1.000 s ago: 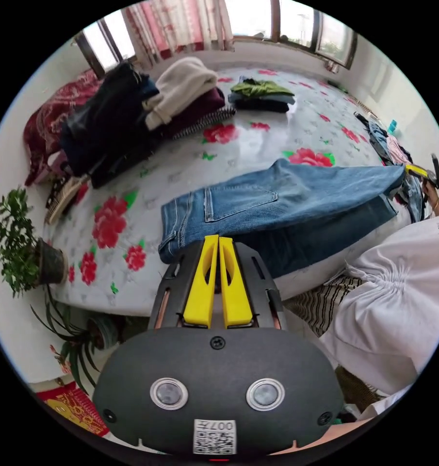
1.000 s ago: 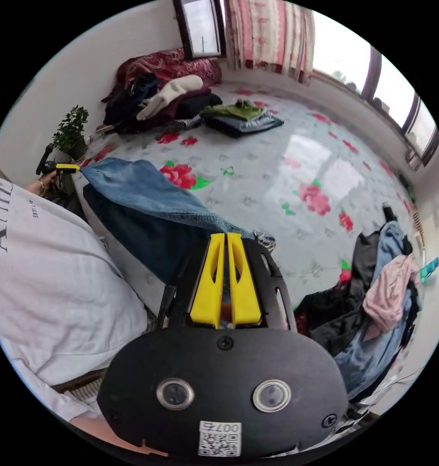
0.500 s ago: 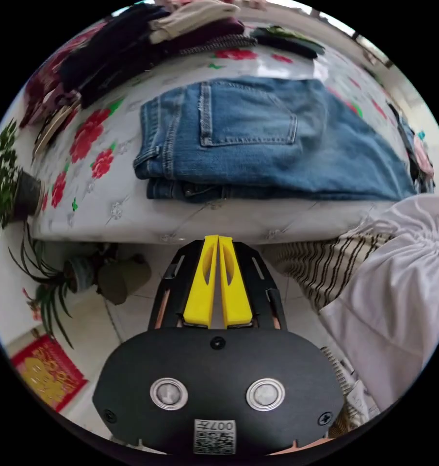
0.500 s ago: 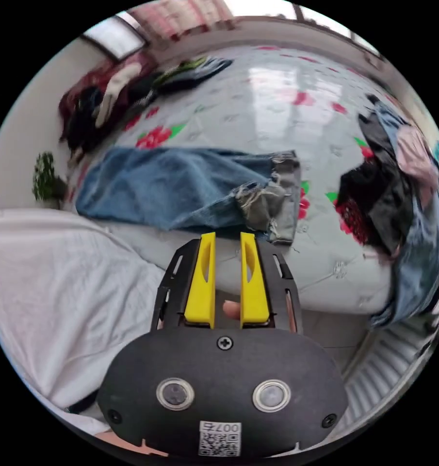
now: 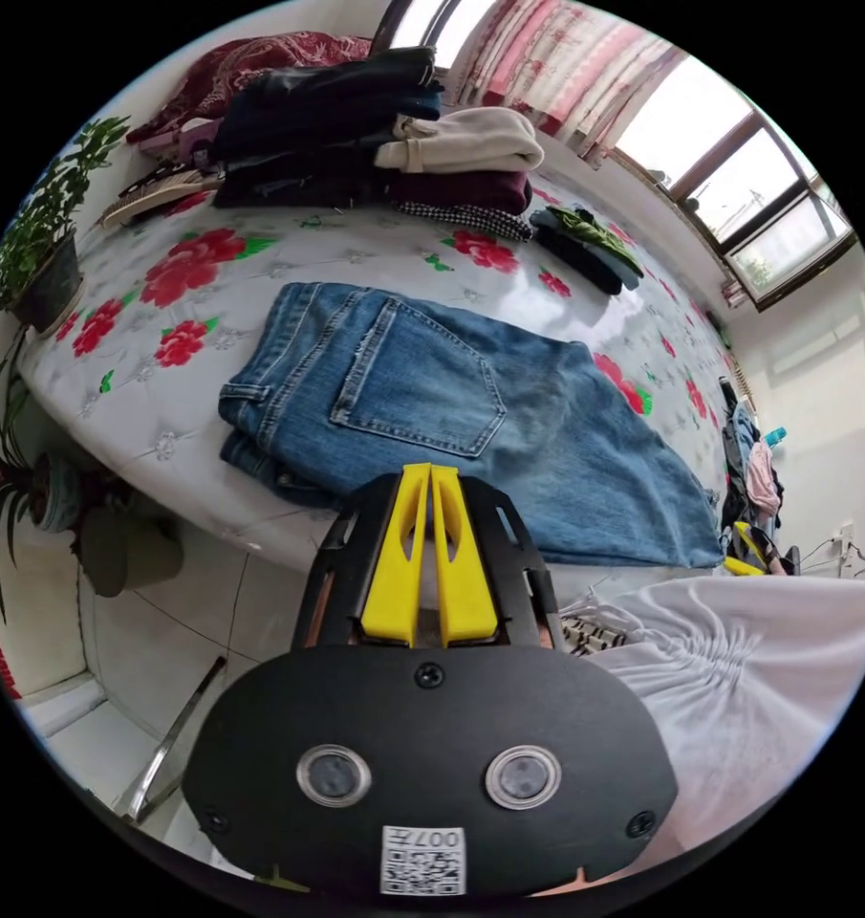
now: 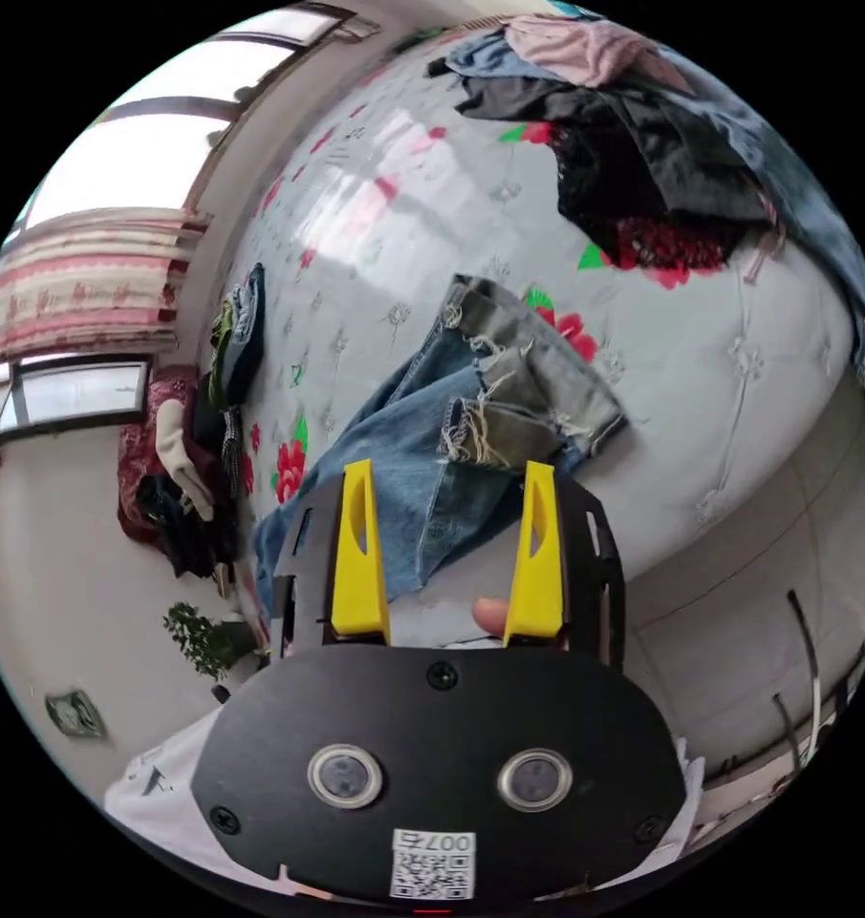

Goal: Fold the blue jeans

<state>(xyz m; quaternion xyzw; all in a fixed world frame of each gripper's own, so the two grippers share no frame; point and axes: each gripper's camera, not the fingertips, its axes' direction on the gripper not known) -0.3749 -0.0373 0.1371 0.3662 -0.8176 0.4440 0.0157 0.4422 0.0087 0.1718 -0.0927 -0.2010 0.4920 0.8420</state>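
Jeans [image 5: 470, 421] now lie released on the bed [image 5: 260, 258], legs stacked, hems at 12 o'clock of the right gripper [image 6: 448, 545], whose jaws have widened. Left gripper [image 5: 430, 550]: jaws nearly closed, empty. Lengthwise fold complete; crosswise fold presumably next.

Under the code square on the left gripper [image 5: 430, 469] and on the right gripper [image 6: 448, 466], the printed characters are mirrored and too small to make out.
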